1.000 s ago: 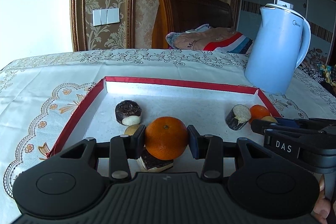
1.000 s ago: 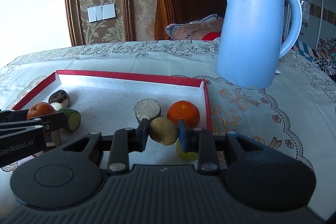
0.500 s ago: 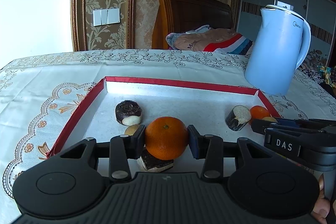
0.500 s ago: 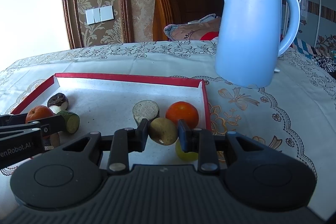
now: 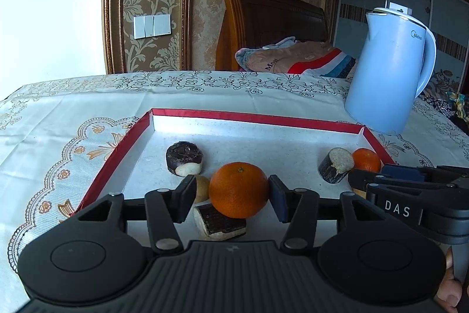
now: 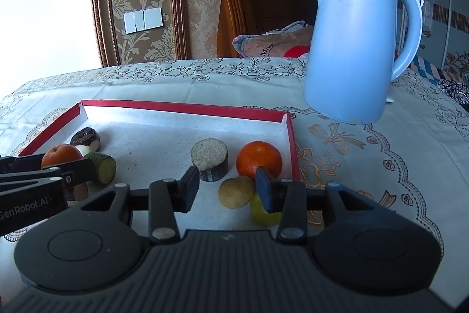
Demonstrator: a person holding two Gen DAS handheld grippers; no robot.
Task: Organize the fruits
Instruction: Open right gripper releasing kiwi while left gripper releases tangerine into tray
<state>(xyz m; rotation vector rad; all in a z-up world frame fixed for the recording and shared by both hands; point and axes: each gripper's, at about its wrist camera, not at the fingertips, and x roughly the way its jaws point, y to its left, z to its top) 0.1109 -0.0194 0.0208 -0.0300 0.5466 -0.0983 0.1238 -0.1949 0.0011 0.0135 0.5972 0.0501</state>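
A red-rimmed white tray (image 5: 252,118) (image 6: 181,107) holds the fruits. My left gripper (image 5: 233,200) is open, its pads slightly apart from a large orange (image 5: 239,189) that rests on a dark cut piece (image 5: 219,222). A dark round piece (image 5: 184,157) and a small tan fruit (image 5: 202,188) lie behind it. My right gripper (image 6: 227,187) is open over the tray's right part. A tan potato-like fruit (image 6: 236,192) lies between its fingers, loose on the tray. A yellow-green fruit (image 6: 263,214), a second orange (image 6: 259,159) and a dark cylinder piece (image 6: 209,157) lie close by.
A light blue kettle (image 5: 387,72) (image 6: 354,46) stands on the patterned tablecloth (image 6: 381,143) behind the tray's right corner. The left gripper shows at the left edge of the right wrist view (image 6: 35,184), with a green cut piece (image 6: 102,167) beside it.
My right gripper has opened and let go of the tan fruit, which now lies on the tray. My left gripper has opened slightly off the large orange.
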